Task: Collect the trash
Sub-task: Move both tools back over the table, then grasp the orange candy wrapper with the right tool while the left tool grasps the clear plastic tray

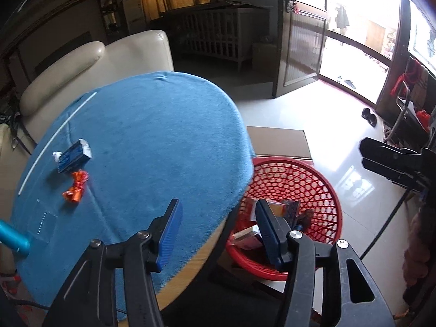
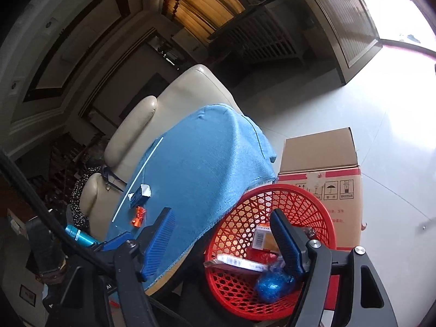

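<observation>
My left gripper [image 1: 219, 231] is open and empty, hanging over the near edge of a round table under a blue cloth [image 1: 163, 136]. On the cloth to the left lie a blue carton [image 1: 73, 158] and an orange wrapper [image 1: 76, 186]. A red mesh basket [image 1: 283, 160] stands beside the table with boxes and wrappers in it. My right gripper [image 2: 222, 242] is open too, above the basket [image 2: 272, 188] rim and the table edge, nothing between its fingers. A crumpled blue wrapper [image 2: 272, 286] lies in the basket below its right finger. The carton [image 2: 140, 194] and orange wrapper [image 2: 139, 216] show far left.
A thin white straw [image 2: 139, 179] lies along the cloth's far edge. A cardboard box [image 2: 321, 158] supports the basket. A cream sofa [image 1: 95, 62] stands behind the table. A teal cylinder [image 1: 13, 241] pokes in at the left. Tiled floor [image 1: 313, 103] runs to an open door.
</observation>
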Available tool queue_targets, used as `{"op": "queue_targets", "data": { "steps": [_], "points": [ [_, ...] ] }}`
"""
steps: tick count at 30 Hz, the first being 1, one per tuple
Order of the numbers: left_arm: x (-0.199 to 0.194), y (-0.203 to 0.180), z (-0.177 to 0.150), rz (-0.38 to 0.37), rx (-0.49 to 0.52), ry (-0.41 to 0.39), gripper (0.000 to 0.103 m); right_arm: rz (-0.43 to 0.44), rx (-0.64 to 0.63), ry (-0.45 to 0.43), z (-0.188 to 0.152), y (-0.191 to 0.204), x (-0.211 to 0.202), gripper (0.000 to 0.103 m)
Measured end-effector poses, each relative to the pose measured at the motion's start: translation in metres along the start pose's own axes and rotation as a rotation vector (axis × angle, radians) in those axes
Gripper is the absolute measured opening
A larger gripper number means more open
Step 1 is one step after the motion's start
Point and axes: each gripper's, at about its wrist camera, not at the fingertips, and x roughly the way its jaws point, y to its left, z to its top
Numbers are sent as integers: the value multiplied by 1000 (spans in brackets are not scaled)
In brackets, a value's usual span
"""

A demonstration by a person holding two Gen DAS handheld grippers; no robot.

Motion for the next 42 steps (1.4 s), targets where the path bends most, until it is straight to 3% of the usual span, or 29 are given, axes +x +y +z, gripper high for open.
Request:
{"op": "queue_targets", "data": {
  "steps": [8, 15, 20, 21, 23, 25, 34, 42],
  "points": [
    [-17, 47, -19, 101, -60, -10, 58, -12, -44, 26, -4, 8, 5, 75],
    [-36, 144, -62, 242, -240, 25, 58, -20, -88, 87, -7, 27, 24, 75],
    [-53, 216, -90, 371, -335, 47, 58, -11, -153, 147, -3, 65, 55, 75],
    [-54, 229, -94, 393, -349, 53, 60, -2, -164, 164, -3, 76, 66, 75],
    [-57, 250, -102, 418, -363, 57, 72, 21, -183, 206, -5, 99, 91, 75],
    [-59, 268, -106, 447, -352, 52, 75, 22, -206, 253, -9, 121, 118, 75],
    [-41, 316, -106, 379, -303, 66, 75, 41, -323, 440, -40, 227, 241, 75],
    [-20, 341, -94, 240, -269, 51, 75, 1, -275, 551, -56, 277, 340, 72]
  ]
}}
